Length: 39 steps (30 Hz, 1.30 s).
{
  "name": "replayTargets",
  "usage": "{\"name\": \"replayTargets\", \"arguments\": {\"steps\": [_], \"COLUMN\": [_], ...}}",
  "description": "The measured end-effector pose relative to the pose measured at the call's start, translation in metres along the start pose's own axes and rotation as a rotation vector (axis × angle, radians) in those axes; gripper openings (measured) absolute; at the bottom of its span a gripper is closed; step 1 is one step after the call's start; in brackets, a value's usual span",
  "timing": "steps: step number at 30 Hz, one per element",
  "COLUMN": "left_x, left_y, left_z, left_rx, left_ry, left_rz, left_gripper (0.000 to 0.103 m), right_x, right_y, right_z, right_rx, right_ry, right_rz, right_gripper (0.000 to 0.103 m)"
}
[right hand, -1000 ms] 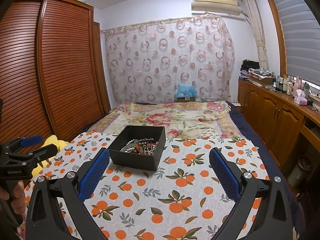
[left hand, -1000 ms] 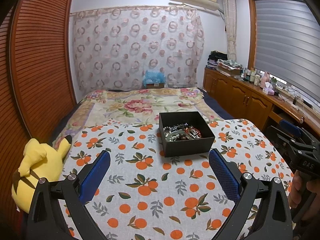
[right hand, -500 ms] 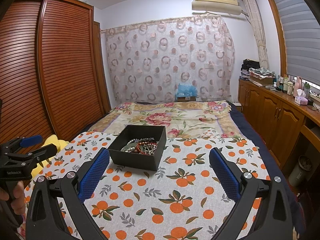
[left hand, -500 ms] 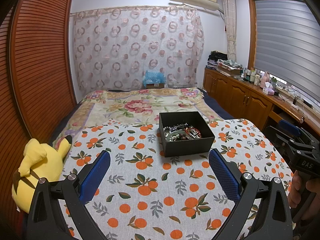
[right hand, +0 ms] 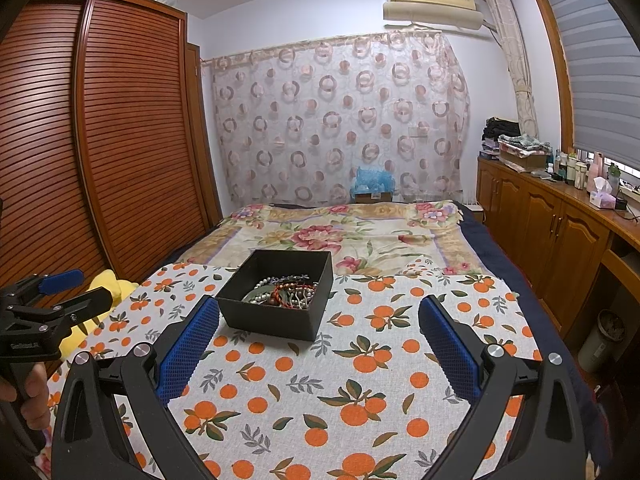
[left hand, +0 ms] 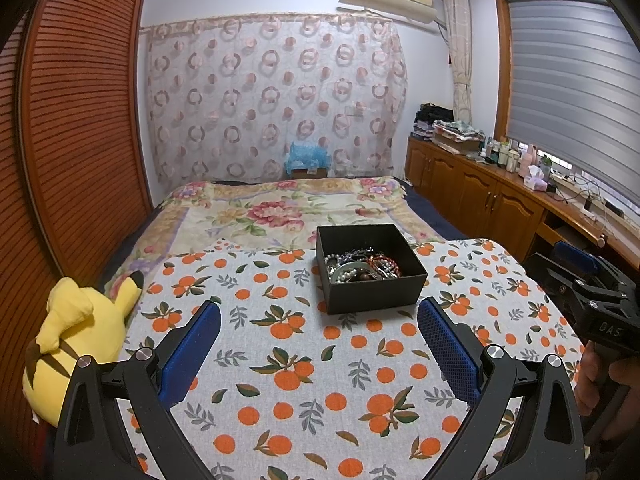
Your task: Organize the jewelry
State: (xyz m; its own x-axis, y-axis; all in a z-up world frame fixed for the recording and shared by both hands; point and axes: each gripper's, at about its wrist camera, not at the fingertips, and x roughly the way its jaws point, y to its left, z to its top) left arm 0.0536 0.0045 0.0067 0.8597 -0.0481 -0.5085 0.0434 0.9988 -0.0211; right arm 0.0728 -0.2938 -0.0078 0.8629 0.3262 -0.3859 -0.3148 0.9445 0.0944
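Note:
A black open box sits on the orange-print cloth and holds a tangle of jewelry: pearl strands, red and brown beads. The left wrist view shows my left gripper open and empty, short of the box. The right wrist view shows the box with its jewelry ahead to the left of my right gripper, which is open and empty. The right gripper also shows at the right edge of the left wrist view, and the left gripper at the left edge of the right wrist view.
A yellow plush toy lies at the cloth's left edge. A floral bedspread stretches behind. A wooden slatted wardrobe stands left, wooden cabinets with bottles right. A bin stands on the floor at right.

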Motion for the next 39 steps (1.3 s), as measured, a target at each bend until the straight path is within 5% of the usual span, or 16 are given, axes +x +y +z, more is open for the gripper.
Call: {"name": "replayTargets", "arguments": {"steps": [39], "left_x": [0.0009], "left_y": [-0.0069], "left_z": [-0.0010], "left_rx": [0.002], "left_ry": [-0.001], "left_rz": [-0.006], "left_gripper": [0.095], "right_x": [0.0004], "right_y": [0.0001], "right_z": [-0.0033], "right_rx": [0.002], "right_ry": [0.000], "right_rz": [-0.001], "right_gripper": [0.100]}}
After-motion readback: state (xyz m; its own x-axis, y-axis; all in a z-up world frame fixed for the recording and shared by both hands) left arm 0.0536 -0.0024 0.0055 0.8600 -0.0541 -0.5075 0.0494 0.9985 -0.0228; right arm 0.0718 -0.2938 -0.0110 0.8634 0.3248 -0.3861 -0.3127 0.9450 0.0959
